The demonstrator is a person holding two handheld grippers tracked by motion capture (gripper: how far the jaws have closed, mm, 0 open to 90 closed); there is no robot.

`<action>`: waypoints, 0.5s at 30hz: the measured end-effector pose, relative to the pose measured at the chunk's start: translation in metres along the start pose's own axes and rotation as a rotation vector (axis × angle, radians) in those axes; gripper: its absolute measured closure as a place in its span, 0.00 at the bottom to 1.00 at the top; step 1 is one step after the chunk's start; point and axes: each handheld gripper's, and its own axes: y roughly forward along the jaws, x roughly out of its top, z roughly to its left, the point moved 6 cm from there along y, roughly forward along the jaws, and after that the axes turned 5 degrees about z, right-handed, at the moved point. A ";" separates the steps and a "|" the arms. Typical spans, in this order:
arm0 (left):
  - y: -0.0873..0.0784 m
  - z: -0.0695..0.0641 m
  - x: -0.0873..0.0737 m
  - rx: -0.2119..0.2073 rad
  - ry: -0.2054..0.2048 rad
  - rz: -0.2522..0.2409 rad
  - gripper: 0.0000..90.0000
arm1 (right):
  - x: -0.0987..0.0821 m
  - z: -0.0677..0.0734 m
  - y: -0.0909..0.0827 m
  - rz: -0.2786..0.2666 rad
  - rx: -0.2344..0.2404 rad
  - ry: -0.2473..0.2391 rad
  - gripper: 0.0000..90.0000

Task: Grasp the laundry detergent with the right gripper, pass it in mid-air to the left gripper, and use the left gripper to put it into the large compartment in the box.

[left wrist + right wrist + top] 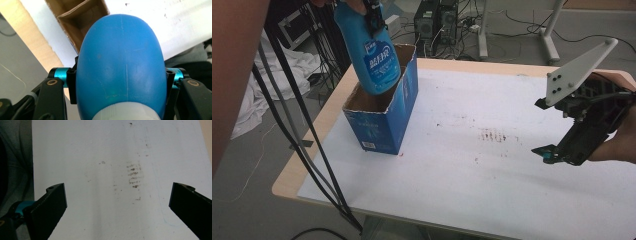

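A blue plastic bottle (373,56) with a white-and-blue label hangs base down over the open top of a blue cardboard box (384,115). My left gripper (373,17) is shut on the bottle's upper part. In the left gripper view the bottle (120,62) sits between both jaws, my left gripper (120,80) pressing on its sides, and the box's brown inside (77,20) lies below. My right gripper (543,128) hovers over the right side of the table, open. In the right gripper view its jaws (117,202) stand wide apart with nothing between them.
The box stands at the back left of the white table top (492,190), which bears reddish-brown smudges (492,135) near the middle. Black cables (297,125) hang at the left edge. Computer towers (437,22) and stand legs (552,47) are on the floor behind.
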 end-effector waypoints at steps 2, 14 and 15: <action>0.001 0.002 0.000 0.004 -0.025 0.002 0.43 | 0.000 0.000 0.000 0.004 0.002 0.001 0.01; 0.022 0.013 0.002 0.022 -0.099 0.027 0.43 | -0.001 0.000 0.000 0.005 0.011 0.004 0.01; 0.026 0.014 0.003 0.024 -0.099 0.028 0.43 | -0.001 0.000 0.000 0.006 0.009 0.004 0.01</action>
